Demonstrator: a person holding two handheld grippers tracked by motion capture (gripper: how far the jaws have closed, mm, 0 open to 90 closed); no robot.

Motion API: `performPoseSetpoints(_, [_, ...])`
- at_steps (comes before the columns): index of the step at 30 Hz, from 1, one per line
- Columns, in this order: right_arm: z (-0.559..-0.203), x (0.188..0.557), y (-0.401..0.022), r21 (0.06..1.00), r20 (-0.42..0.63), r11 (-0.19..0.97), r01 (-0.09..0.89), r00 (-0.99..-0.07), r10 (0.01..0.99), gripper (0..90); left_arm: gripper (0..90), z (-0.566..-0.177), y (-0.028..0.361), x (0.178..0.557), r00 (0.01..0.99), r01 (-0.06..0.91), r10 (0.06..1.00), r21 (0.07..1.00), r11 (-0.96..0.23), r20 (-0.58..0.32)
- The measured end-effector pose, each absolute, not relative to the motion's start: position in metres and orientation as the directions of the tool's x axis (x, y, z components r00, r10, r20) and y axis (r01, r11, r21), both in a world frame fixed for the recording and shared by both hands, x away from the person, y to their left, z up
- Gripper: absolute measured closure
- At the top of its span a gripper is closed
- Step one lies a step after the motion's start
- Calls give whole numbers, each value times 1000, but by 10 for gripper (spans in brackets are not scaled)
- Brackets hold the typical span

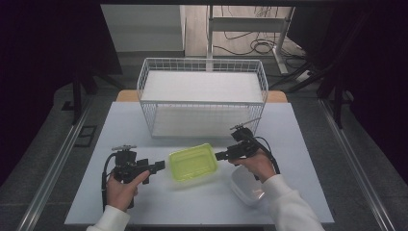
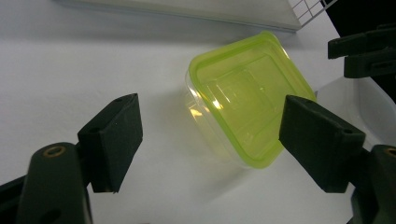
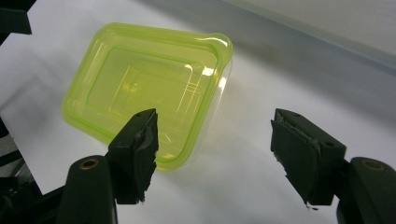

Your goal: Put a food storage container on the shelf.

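Observation:
A clear tub with a yellow-green lid (image 1: 192, 162) sits on the white table (image 1: 144, 202) between my two grippers. In the high view my left gripper (image 1: 161, 166) points at the tub's left end from just beside it, jaws apart. My right gripper (image 1: 219, 155) points at the right end, also close by. The left gripper view has the tub (image 2: 243, 107) lying ahead of my open left gripper (image 2: 210, 140), tilted, with no pad on it. In the right gripper view my right gripper (image 3: 215, 149) stands open, its left fingertip (image 3: 137, 149) in front of the tub's (image 3: 144, 88) near rim.
A white wire basket (image 1: 202, 96) with a white liner stands behind the tub at the table's far edge. A clear lidless container (image 1: 245, 186) rests near the front right, under my right hand. The other gripper's black jaws (image 2: 364, 49) show at the upper right of the left gripper view.

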State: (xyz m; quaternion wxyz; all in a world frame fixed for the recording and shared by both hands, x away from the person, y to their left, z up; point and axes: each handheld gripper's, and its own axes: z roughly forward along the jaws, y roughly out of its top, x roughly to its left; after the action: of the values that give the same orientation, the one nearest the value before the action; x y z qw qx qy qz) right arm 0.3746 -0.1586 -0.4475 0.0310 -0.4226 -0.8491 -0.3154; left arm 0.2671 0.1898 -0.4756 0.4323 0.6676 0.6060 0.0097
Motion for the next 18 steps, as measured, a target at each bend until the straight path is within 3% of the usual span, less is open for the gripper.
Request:
performPoseSetpoints(6, [-453,380,-153,489,339,445,750,-633,696,333,249,-490,187,279,195,842,767,505,189,-611])
performPoseSetpoints(18, [-458,389,-137,462,357,446,767,-621,698,387,337,-504,176,294,139,885,746,420,203,-652])
